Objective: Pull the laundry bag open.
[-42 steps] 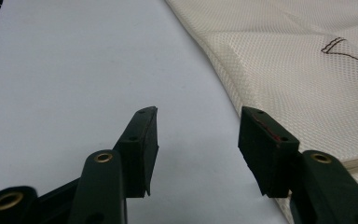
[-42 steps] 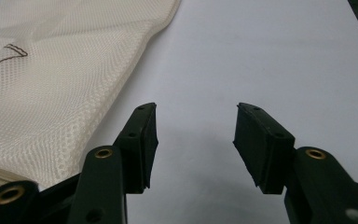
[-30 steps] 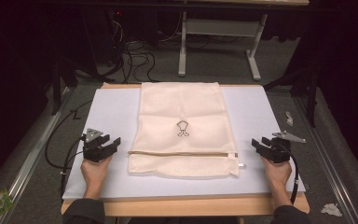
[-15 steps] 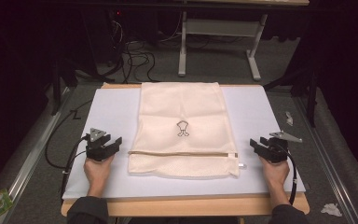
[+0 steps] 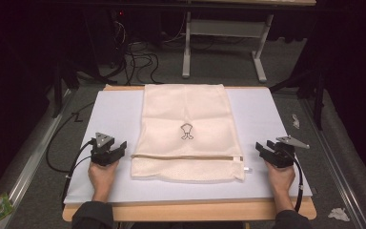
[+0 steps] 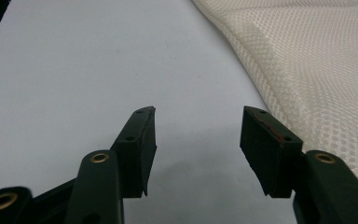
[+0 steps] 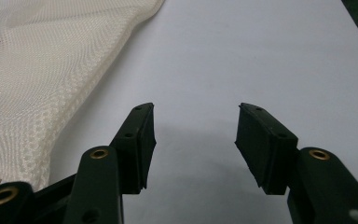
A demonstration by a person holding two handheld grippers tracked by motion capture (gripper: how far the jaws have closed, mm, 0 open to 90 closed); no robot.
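On the counter [image 5: 267, 119], w/ a pale sheet over its top, a cream mesh laundry bag [image 5: 186, 114] lies flat down the middle, running from the far edge to near the front edge, a bit closer to the right half at its lower end. It's big but prob. very light: open-weave netting, limp, no stiffness at all, so it will sag and drape wherever it isn't supported and won't slide as one piece. Not fragile, tho the mesh could snag on a pad corner. A zipper [image 5: 186, 156] runs across it near the front edge; that seam plus the hemmed side borders look like the firmest spots, so best to pinch there, at the two front corners, one per side, rather than mid-panel where only a single loose layer may lift. Small black printed logo [image 5: 187, 132] sits at the bag's centre. Left tool [image 5: 116, 149] rests near the front-left corner, just beside the bag's left border, jaws spread, nothing btwn them. Right tool [image 5: 263, 149] sits near the front-right corner by the zipper's end, jaws just been opening, now wide apart and empty; bag edge close but not touched.
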